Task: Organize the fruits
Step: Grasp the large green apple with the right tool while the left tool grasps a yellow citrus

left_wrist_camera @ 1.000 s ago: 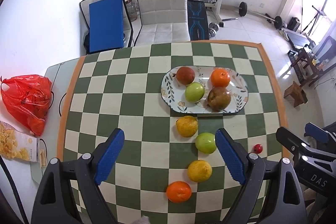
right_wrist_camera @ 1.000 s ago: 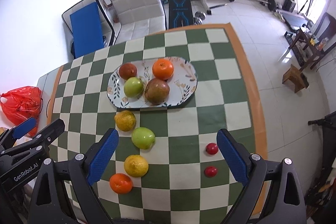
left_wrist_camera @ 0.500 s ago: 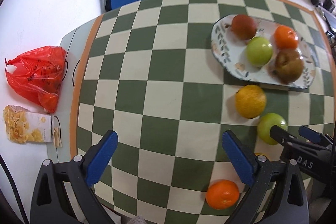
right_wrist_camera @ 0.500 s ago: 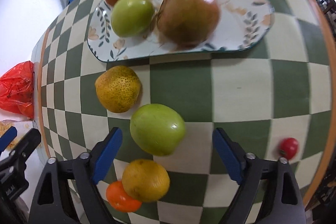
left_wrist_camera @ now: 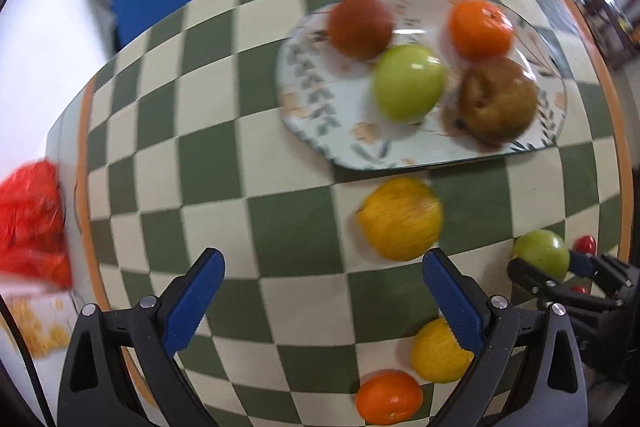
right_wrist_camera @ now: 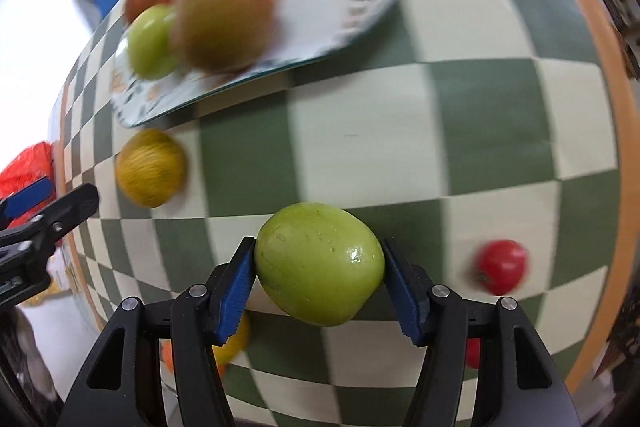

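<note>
Green apple (right_wrist_camera: 318, 263) is sitting clamped between the blue pads (right_wrist_camera: 234, 287) of the right hand-held gripper (right_wrist_camera: 320, 285), just above the checkered worktop (right_wrist_camera: 460, 115). Loose fruit nearby: 2 yellow citrus (left_wrist_camera: 401, 218) (left_wrist_camera: 440, 353), 1 small orange (left_wrist_camera: 389, 397), 2 red cherry tomatoes (right_wrist_camera: 500, 266) (right_wrist_camera: 473, 351). Plate (left_wrist_camera: 316, 115) beyond is holding 4 pcs: 1 green apple (left_wrist_camera: 408, 81), 1 orange (left_wrist_camera: 480, 29), 1 dark red fruit (left_wrist_camera: 360, 27), 1 brown fruit (left_wrist_camera: 498, 99). Left hand-held gripper (left_wrist_camera: 320, 297) is hanging w/ jaws wide apart, gripping nothing, over the worktop.
</note>
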